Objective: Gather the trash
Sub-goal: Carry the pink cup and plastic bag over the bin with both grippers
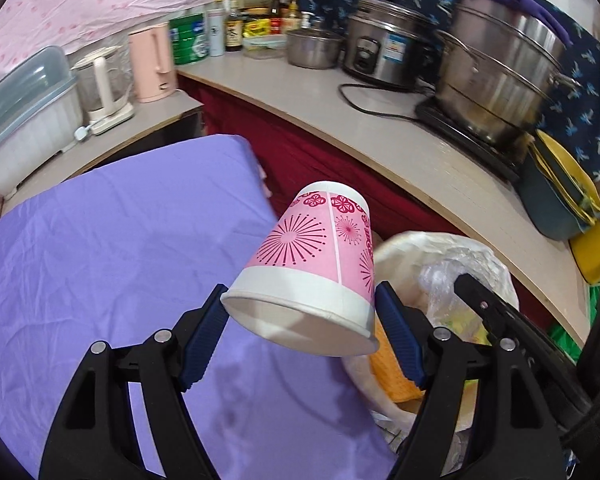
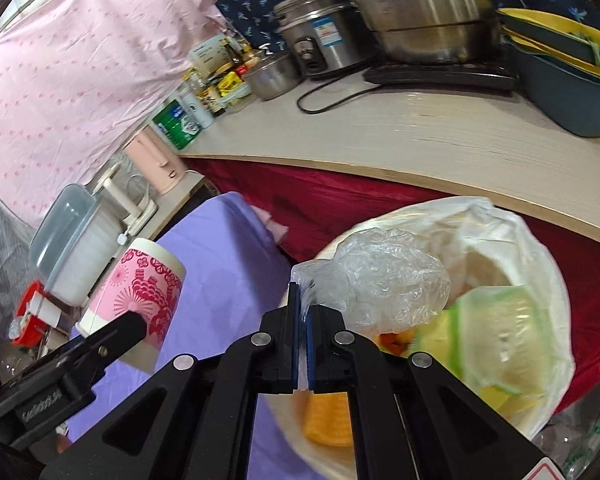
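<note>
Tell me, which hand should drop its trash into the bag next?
Probably the right gripper: it pinches the clear plastic wrap right over the open white bag. The left gripper holds the pink paper cup beside the bag, above the purple cloth.

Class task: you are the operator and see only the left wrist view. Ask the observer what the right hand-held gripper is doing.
Operator: Is the right hand-held gripper holding anything?
Observer: Yes, it is shut on a crumpled clear plastic bag.
Operator: Where is that bag relative to the white trash bag?
Observer: Over its open mouth.
Operator: What else is inside?
Observer: A green-and-yellow container.
</note>
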{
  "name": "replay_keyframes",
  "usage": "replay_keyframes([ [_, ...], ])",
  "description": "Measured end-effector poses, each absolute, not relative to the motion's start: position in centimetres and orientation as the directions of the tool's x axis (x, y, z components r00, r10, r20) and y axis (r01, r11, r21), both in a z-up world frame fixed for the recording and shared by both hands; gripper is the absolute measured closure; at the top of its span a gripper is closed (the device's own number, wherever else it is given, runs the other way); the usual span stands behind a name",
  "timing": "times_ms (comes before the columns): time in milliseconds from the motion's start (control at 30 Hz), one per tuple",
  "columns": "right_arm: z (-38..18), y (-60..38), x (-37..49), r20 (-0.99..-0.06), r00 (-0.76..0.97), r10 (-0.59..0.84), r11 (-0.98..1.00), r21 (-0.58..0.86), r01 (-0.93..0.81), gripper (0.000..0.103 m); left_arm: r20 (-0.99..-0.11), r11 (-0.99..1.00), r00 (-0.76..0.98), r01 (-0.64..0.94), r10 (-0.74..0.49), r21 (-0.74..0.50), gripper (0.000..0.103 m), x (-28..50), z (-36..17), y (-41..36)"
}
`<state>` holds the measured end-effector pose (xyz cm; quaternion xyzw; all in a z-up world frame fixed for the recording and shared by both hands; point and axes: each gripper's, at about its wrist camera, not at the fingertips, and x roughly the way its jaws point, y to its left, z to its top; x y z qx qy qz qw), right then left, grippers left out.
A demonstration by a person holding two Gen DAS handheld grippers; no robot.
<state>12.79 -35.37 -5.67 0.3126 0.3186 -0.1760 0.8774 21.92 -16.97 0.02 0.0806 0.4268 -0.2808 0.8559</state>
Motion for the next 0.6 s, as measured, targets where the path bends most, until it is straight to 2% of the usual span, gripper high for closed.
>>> replay_keyframes([
  [133,-6.3,-37.8,12.2,-0.683,0.724,-0.096,0.727,0.449,0.520,0.098,-0.784,0.816,0.460,0.569,-0.416,-0.100,0.032,20.2,-0.6,-19.2],
  [167,-6.4,-38.2,12.2,-0.689,0.718,-0.103,0.724,0.443,0.529,0.093,-0.787,0.816,0.453,0.569,-0.418,-0.106,0.032,20.1,-0.7,-19.4],
  [300,-6.9,-39.4,10.9,-0.696,0.708,-0.117,0.696,0.451,0.558,0.091,-0.797,0.807,0.444,0.583,-0.409,-0.089,0.032,19.5,-1.2,-20.7],
  [433,-7.1,-39.8,9.5,-0.698,0.703,-0.137,0.688,0.443,0.575,0.081,-0.805,0.797,0.433,0.599,-0.406,-0.081,0.032,18.7,-1.8,-21.9],
  [600,-6.9,-40.0,7.7,-0.691,0.702,-0.173,0.684,0.429,0.590,0.075,-0.820,0.788,0.411,0.610,-0.398,-0.077,0.032,18.2,-2.9,-23.1],
])
